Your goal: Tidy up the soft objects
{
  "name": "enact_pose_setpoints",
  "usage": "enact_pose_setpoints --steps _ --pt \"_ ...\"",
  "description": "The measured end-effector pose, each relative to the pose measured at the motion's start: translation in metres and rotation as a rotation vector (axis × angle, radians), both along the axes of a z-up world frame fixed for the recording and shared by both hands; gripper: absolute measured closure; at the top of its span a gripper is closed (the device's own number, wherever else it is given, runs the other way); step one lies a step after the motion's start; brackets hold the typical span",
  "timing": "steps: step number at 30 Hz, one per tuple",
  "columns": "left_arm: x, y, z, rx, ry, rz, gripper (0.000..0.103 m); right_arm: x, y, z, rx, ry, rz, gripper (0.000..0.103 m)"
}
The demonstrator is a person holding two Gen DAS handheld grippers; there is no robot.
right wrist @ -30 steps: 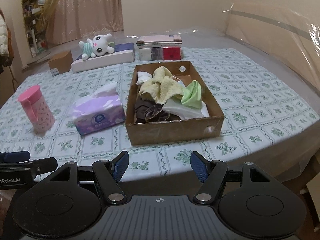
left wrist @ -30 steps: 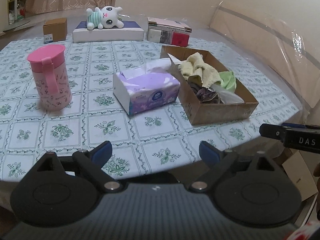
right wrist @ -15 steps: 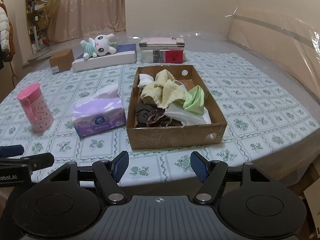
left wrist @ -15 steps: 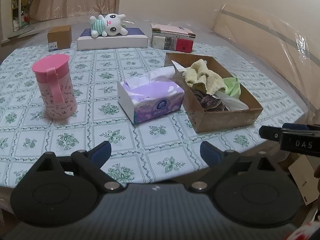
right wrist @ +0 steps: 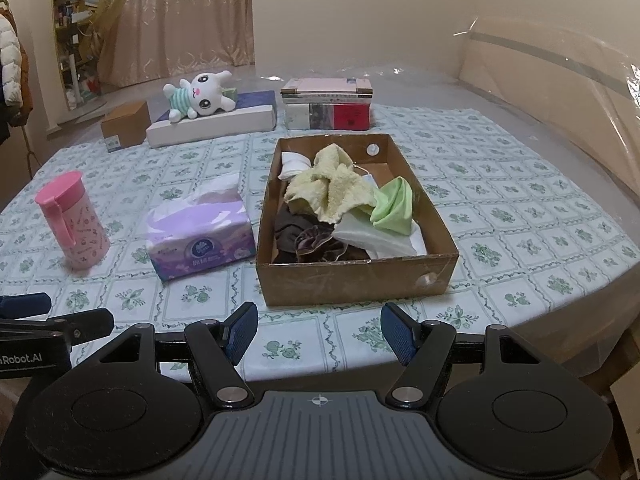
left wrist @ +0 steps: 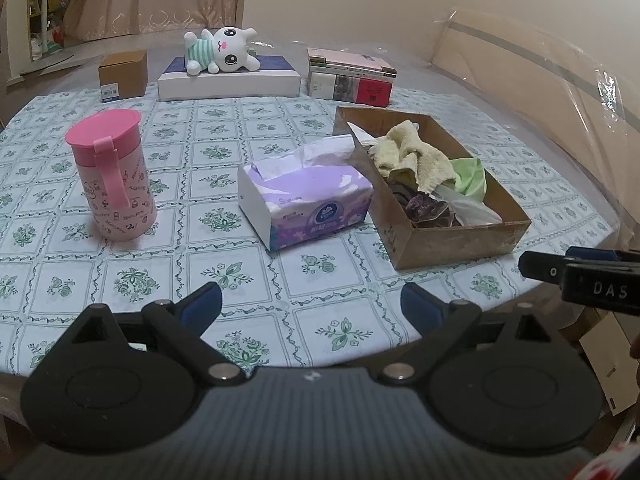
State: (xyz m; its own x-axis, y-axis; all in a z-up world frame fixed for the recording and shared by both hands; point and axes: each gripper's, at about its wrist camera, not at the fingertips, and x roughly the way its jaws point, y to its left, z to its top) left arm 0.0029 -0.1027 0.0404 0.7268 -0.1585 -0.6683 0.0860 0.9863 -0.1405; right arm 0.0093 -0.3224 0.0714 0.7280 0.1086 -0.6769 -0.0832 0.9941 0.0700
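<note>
A shallow cardboard box [right wrist: 356, 280] [left wrist: 460, 244] sits on the flowered tablecloth, holding a yellow towel [right wrist: 332, 188] [left wrist: 412, 156], a green cloth [right wrist: 394, 204], a dark brown cloth [right wrist: 312, 240] and white cloths. A purple tissue pack [right wrist: 200, 236] [left wrist: 308, 196] lies just left of the box. A white plush bunny [right wrist: 198, 94] [left wrist: 222, 48] rests on a flat white box at the far side. My left gripper [left wrist: 310, 306] hangs open and empty over the near table edge. My right gripper [right wrist: 320, 330] is open and empty, just short of the box's near wall.
A pink lidded mug [left wrist: 110, 176] [right wrist: 72, 224] stands at the left. A small brown carton [left wrist: 122, 74], the flat white box [left wrist: 228, 82] and a stack of books [left wrist: 350, 78] line the far edge. Clear plastic sheeting [right wrist: 560, 92] lies at the right.
In the left wrist view the table and its objects have slid down and right a little. Both grippers stay open and empty.
</note>
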Motion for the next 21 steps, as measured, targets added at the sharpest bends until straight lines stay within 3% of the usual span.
enact_pose_setpoints --steps 21 --pt "0.0014 -0.0009 0.0013 0.004 -0.003 0.009 0.008 0.0034 0.0027 0.0025 0.004 -0.015 0.005 0.035"
